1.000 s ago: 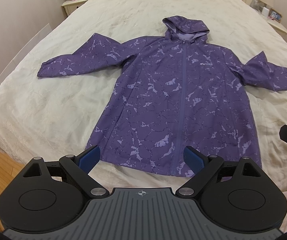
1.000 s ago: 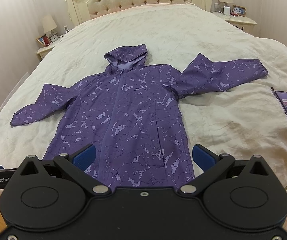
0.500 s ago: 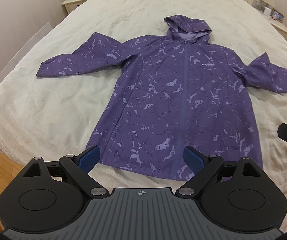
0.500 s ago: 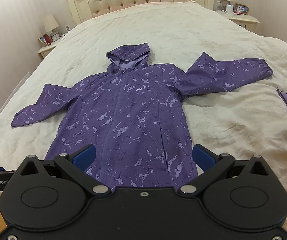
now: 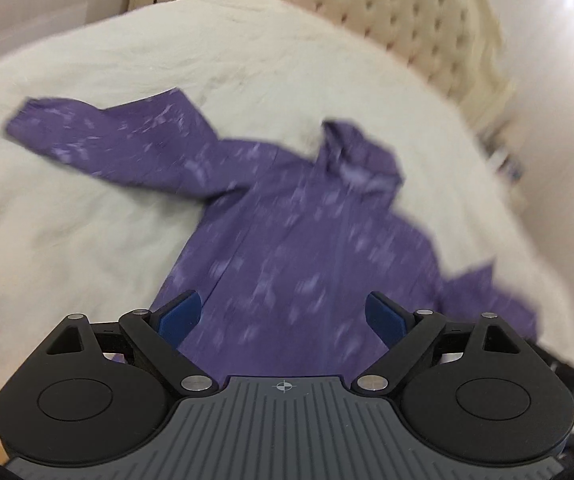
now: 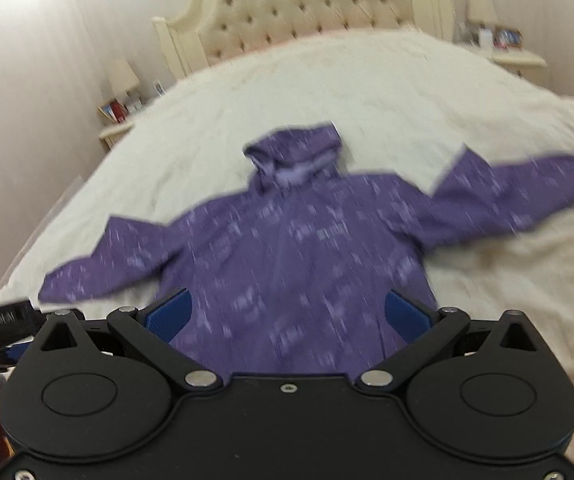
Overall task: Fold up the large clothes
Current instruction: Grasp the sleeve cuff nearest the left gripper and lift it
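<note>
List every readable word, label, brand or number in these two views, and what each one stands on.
"GenRobot.AI": white lettering on the black bar at the left edge of the right wrist view, blurred, so this reading is uncertain.
Chest logo on the purple hooded jacket: too blurred to read.
Left wrist view: no readable text.

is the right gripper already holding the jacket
No, the right gripper is open with nothing between its blue pads, and the purple jacket lies spread flat on the bed.
</note>
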### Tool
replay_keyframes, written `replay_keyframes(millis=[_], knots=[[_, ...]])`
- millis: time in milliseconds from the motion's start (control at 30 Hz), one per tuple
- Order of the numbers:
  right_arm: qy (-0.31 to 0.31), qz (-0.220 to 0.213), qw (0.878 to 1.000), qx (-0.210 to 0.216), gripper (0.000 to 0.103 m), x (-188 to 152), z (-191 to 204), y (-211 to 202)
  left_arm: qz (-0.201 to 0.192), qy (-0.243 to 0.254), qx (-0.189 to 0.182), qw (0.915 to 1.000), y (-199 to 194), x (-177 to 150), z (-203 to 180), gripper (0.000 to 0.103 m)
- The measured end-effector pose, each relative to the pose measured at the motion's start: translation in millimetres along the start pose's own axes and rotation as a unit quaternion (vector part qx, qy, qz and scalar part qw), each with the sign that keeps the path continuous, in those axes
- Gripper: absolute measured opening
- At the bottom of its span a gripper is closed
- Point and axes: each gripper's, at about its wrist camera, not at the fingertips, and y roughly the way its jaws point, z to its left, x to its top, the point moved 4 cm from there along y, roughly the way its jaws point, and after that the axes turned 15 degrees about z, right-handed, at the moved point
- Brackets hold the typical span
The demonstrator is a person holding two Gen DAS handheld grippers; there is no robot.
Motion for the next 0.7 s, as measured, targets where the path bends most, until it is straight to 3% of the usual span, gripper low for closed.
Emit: replay_keyframes(millis=[67,167,400,700], knots=[[-0.023,-0.016,1.0,0.005,0.102,16.3,10.4,11.7,-0.01,-0.008,0.003,0.9999,11.0,24.2,18.1,0.09],[-0.059,-0.022,0.998,0.008,0.102,40.5,27.2,34.5,-0.035,-0.02,0.044,0.9982,24.5,60.7,51.7,0.091],[-0.08,0.01,0.996,0.025,0.102,78.1,66.8,85.1,-0.052,-0.087,0.101,0.9897,48.3,131.4,149.7,0.091],[-0.105,0.064,0.992,0.042,0.102,97.8,112.8,137.1,-0.056,-0.164,0.148,0.9737,65.9,169.7,254.1,0.091]])
